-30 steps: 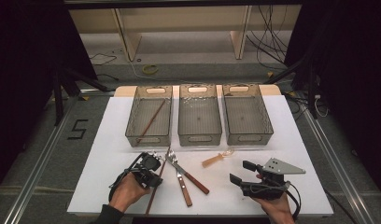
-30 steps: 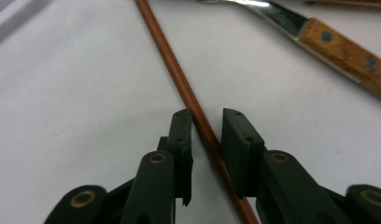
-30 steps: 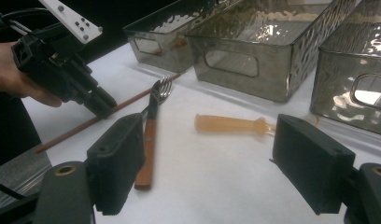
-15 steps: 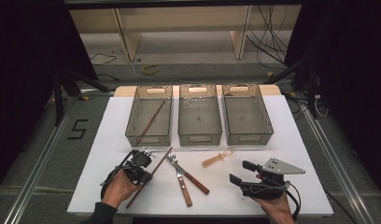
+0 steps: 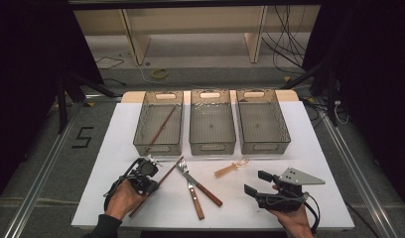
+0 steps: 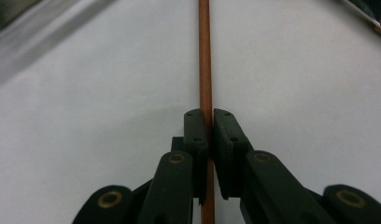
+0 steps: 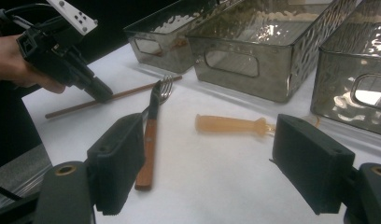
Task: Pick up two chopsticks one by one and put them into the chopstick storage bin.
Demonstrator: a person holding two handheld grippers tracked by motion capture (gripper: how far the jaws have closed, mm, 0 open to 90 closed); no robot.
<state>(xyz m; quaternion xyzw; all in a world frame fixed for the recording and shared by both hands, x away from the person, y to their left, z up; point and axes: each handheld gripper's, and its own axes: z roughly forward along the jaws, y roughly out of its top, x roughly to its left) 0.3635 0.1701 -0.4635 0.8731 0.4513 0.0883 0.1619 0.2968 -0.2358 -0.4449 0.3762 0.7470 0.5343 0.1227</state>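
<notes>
My left gripper (image 5: 151, 188) is at the table's front left, shut on a thin brown chopstick (image 5: 168, 173) that lies on the white tabletop. In the left gripper view the chopstick (image 6: 205, 56) runs straight out between the pads (image 6: 196, 133); the jaws have just been closing on it. In the right gripper view that left gripper (image 7: 102, 95) points down onto the chopstick (image 7: 137, 88). My right gripper (image 5: 255, 182) rests at the front right, open, with nothing between its fingers (image 7: 118, 158).
A wooden-handled fork (image 5: 205, 191) and knife (image 5: 195, 203) lie crossed at the front middle. Right of them lies a translucent orange-handled spoon (image 5: 229, 170). Three clear bins (image 5: 159, 147) (image 5: 212, 146) (image 5: 264, 146) stand in a row behind; the left one holds another chopstick (image 5: 161, 126).
My left hand has shifted a little to the left and its jaws have closed around the chopstick. The right gripper has kept still.
</notes>
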